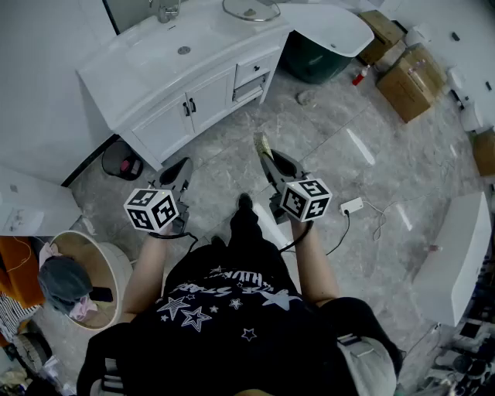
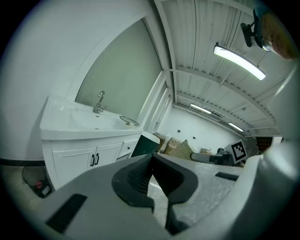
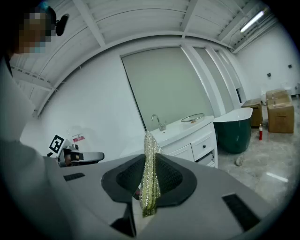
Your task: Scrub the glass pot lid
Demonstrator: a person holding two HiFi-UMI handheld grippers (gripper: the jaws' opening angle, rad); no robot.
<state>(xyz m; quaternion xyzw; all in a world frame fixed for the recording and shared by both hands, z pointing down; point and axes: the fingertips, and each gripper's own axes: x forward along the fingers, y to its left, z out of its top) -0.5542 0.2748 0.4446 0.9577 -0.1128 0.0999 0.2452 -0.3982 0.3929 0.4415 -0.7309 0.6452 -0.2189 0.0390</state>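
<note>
The glass pot lid (image 1: 251, 9) lies on the white vanity counter (image 1: 155, 66), right of the faucet (image 1: 166, 9). It also shows as a thin ring in the left gripper view (image 2: 129, 121) and the right gripper view (image 3: 192, 117). Both grippers are held out over the floor, well short of the vanity. My right gripper (image 1: 264, 155) is shut on a glittery yellow-green scrub cloth (image 1: 262, 144) that stands up between its pads (image 3: 150, 187). My left gripper (image 1: 182, 166) is shut with nothing between its jaws (image 2: 151, 161).
A dark green bathtub (image 1: 313, 60) with a white rim stands right of the vanity, with cardboard boxes (image 1: 410, 77) and a red bottle (image 1: 360, 75) beyond it. A bin (image 1: 122, 161) sits left of the vanity. A laundry basket (image 1: 85, 278) is at my left. A power strip (image 1: 352, 206) lies on the floor.
</note>
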